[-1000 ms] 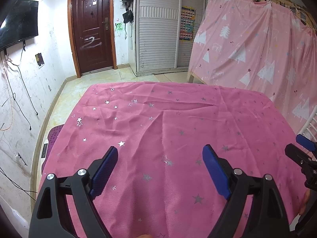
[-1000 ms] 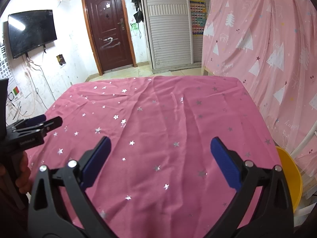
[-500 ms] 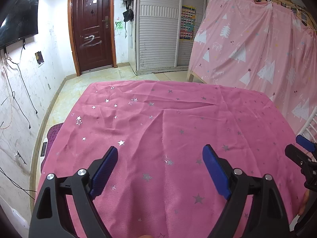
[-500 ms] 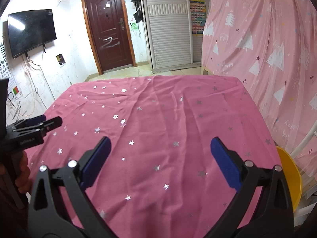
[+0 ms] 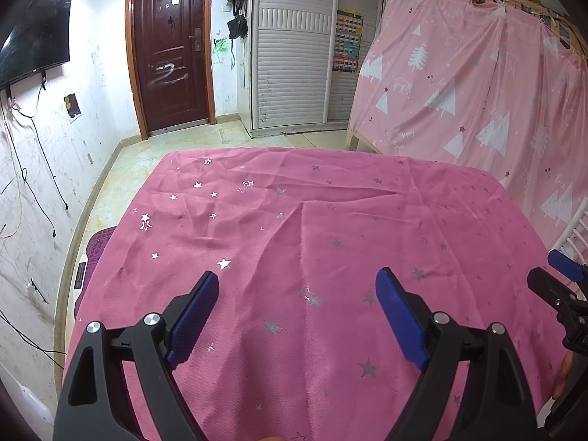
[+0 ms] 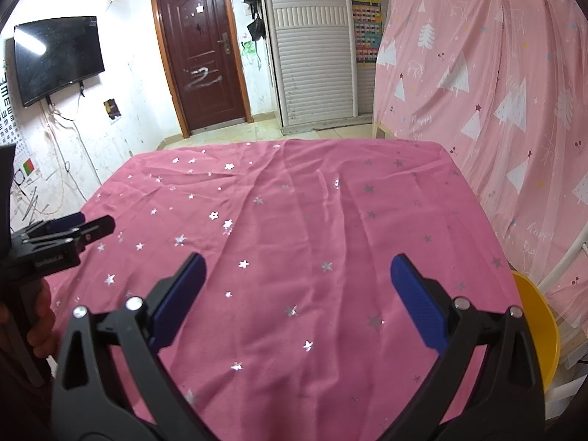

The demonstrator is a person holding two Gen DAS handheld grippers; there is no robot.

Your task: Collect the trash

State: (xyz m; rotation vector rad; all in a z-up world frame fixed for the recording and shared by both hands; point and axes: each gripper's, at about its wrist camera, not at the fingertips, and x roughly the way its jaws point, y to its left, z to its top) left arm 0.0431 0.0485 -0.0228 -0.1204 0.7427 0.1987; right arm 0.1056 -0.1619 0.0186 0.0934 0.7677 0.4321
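I am holding my left gripper (image 5: pixel 297 283) and my right gripper (image 6: pixel 297 268) side by side, both spread wide and gripping nothing, above the wrinkled pink star-printed tablecloth (image 5: pixel 330 228), with a round yellow plastic bin (image 6: pixel 540 330) sitting just beside its right edge.

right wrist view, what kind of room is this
Probably a lived-in bedroom at home: a pink tree-print curtain draped over a wooden frame, likely a bed, a wall-mounted TV, a louvred wardrobe, and a table under a pink star-print cloth.
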